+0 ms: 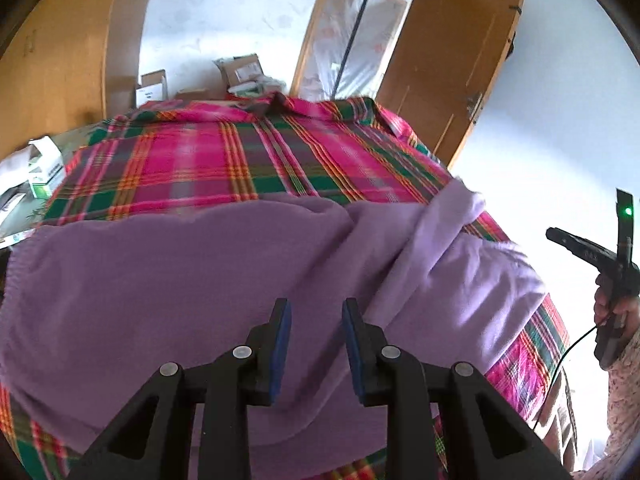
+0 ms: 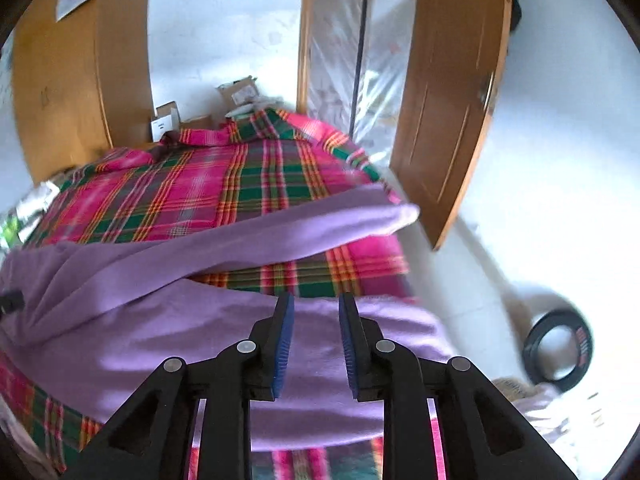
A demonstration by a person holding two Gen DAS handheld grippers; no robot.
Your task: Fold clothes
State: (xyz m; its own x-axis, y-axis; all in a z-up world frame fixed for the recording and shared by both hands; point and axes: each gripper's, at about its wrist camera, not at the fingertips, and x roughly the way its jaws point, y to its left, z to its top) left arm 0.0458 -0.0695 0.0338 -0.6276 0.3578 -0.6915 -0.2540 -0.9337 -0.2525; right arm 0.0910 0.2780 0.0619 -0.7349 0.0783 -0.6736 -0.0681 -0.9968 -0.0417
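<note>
A lilac knit garment [image 1: 168, 292] lies spread over the near half of a bed covered by a pink and green plaid blanket [image 1: 224, 160]. One sleeve [image 1: 436, 236] lies folded across its right side. My left gripper [image 1: 316, 312] hovers open above the garment's middle, with nothing between its blue pads. In the right wrist view the same garment [image 2: 224, 320] fills the foreground, its sleeve [image 2: 304, 224] reaching toward the bed's right edge. My right gripper [image 2: 316, 308] is open over the garment's near right part. The right gripper [image 1: 588, 252] also shows at the far right of the left view, held in a hand.
Cardboard boxes [image 1: 240, 72] are stacked at the head of the bed against a white wall. A wooden door [image 1: 452, 64] stands open on the right, and a wooden wardrobe [image 1: 60, 52] stands at the left. A black ring-shaped object [image 2: 560, 348] lies on the pale floor right of the bed.
</note>
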